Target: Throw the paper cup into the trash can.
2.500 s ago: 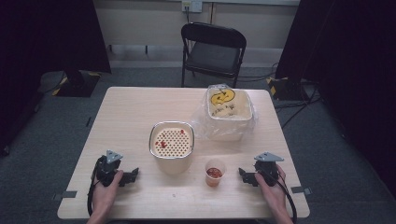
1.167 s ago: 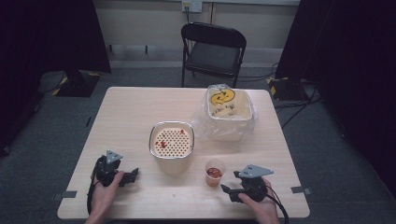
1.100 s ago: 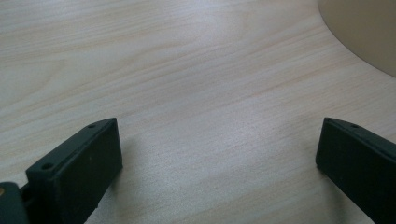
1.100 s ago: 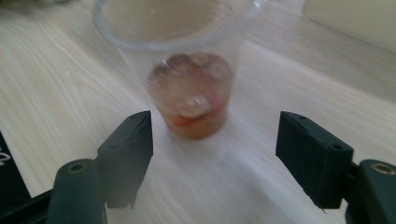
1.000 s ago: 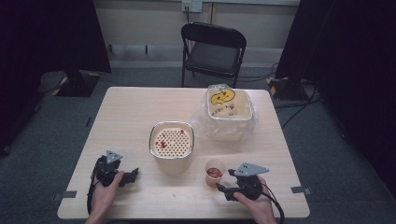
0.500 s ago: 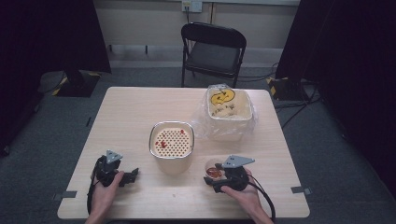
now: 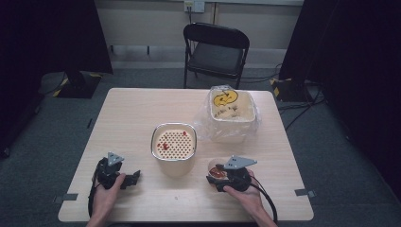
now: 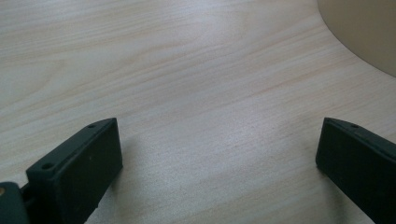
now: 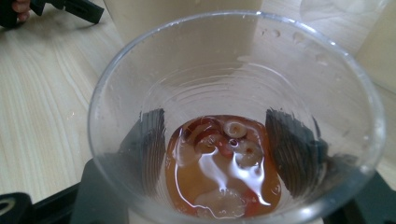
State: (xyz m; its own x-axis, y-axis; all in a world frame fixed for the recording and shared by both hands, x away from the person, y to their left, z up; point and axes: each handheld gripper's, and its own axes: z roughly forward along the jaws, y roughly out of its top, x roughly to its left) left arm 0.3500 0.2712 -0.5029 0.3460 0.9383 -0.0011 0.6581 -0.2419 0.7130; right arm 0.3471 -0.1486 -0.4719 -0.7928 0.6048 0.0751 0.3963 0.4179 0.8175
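The right gripper point(image 7: 218, 178) is sitting near the front edge of the wooden table point(image 7: 142, 113), held from below by the person's right hand point(image 7: 246, 196). Its two black jaws are standing on either side of a clear plastic cup point(image 9: 233, 121); through the cup wall in the right gripper view they are showing dark against both sides, but whether they are pressing it or just beside it cannot be told. The cup is holding a shallow pool of amber liquid with reddish and pale pieces point(image 9: 224, 163) in it.

The left gripper point(image 7: 126, 178) is resting at the front left of the table in the left hand point(image 7: 106, 196), its jaws spread wide over bare wood with nothing between them.

Between the two grippers and a little farther back, a cream container with a perforated, red-speckled top point(image 7: 173, 144) is standing just beside the cup. Behind it to the right, a tub wrapped in clear plastic point(image 7: 231, 111), with a yellow mark on top, is sitting. A black folding chair point(image 7: 215, 49) is standing beyond the table's far edge.
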